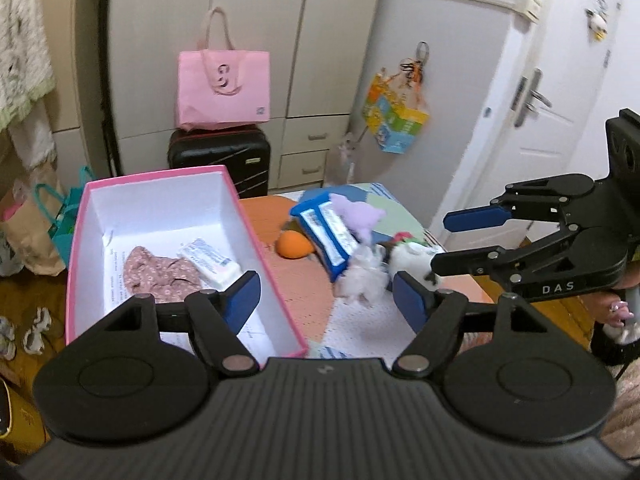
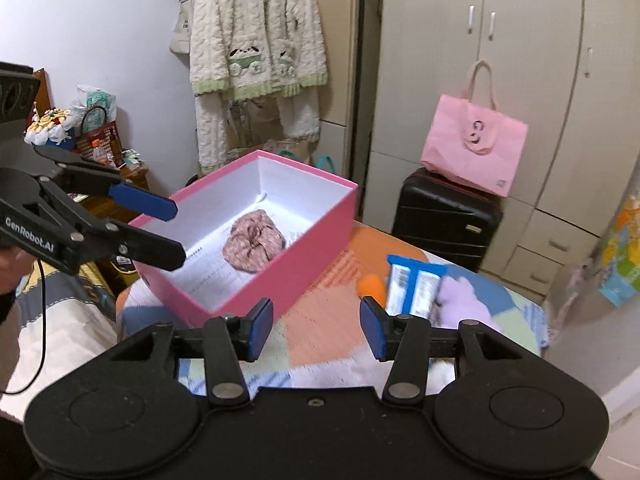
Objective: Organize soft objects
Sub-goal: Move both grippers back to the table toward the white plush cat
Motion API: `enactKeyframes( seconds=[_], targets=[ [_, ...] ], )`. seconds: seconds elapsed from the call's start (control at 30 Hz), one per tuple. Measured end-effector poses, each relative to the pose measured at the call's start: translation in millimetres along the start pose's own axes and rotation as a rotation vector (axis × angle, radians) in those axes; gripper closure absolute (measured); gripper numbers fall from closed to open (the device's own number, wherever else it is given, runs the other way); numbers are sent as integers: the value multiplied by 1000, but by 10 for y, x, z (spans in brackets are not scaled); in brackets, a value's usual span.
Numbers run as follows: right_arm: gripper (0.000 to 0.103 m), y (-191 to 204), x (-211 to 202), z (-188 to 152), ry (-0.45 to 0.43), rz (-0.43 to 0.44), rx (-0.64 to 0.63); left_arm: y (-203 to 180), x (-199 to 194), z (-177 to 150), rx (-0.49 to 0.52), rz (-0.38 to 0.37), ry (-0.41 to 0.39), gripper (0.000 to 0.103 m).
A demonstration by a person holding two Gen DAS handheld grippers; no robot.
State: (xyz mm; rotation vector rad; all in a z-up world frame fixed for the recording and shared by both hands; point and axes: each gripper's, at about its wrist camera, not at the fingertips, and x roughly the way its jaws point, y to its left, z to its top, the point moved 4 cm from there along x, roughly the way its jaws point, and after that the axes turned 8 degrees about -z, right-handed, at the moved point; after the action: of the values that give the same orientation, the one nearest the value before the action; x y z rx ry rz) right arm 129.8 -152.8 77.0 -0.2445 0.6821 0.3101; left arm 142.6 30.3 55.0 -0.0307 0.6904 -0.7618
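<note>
Left gripper point(image 1: 326, 300): jaws apart, nothing between the blue pads. Its left pad hangs over the near right corner of the pink box point(image 1: 80, 236), its right pad over the patchwork bed cover point(image 1: 360, 332).

Right gripper point(image 2: 316, 330): jaws apart with a narrower gap, nothing held; the bed cover shows through the gap. In the left wrist view it enters from the right edge, with its fingers reaching toward the pile of soft items.

Inside the box, just beyond the left gripper's left pad, lie a crumpled floral cloth point(image 1: 160, 274) and a white tissue pack point(image 1: 210, 262), side by side on the paper-lined floor.

On the cover, beyond and between the left gripper's pads, a white fluffy item point(image 1: 360, 280) lies nearest. A white plush toy point(image 1: 412, 262) sits just beside the right gripper's lower finger; contact cannot be told. Behind these lie a blue packet point(image 1: 324, 236), a lilac plush point(image 1: 358, 216) resting on it, and an orange ball point(image 1: 294, 244) beside the packet.

Farther back stands a black suitcase point(image 1: 220, 160) with a pink tote bag point(image 1: 223, 88) on top, against the wardrobe point(image 1: 256, 20).
</note>
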Motion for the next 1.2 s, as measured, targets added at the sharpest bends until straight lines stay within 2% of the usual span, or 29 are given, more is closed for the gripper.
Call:
enactKeyframes(
  seconds=[0.27, 0.53, 0.73, 0.87, 0.93, 1.03, 1.2],
  targets=[
    [44, -1, -229, -365, -37, -20, -20, -409, 99, -149, 82, -54, 38, 30],
    [40, -65, -178, -712, -26, -31, -17, -554, 316, -298, 89, -94, 82, 30],
    [38, -252, 6, -1041, 2, -53, 27, -662, 664, -420, 106, -136, 105, 30],
    [35, -398, 141, -1225, 7, -71, 61, -720, 895, -478, 120, -158, 84, 30],
    [26, -456, 217, -1313, -7, -112, 50, -743, 1032, -493, 121, -171, 70, 30],
    [25, -533, 354, -1407, -26, -177, 20, -774, 1252, -495, 105, -215, 68, 30],
    [25, -693, 643, -1545, -51, -188, 29, -817, 1652, -512, 74, -276, 75, 30]
  ],
)
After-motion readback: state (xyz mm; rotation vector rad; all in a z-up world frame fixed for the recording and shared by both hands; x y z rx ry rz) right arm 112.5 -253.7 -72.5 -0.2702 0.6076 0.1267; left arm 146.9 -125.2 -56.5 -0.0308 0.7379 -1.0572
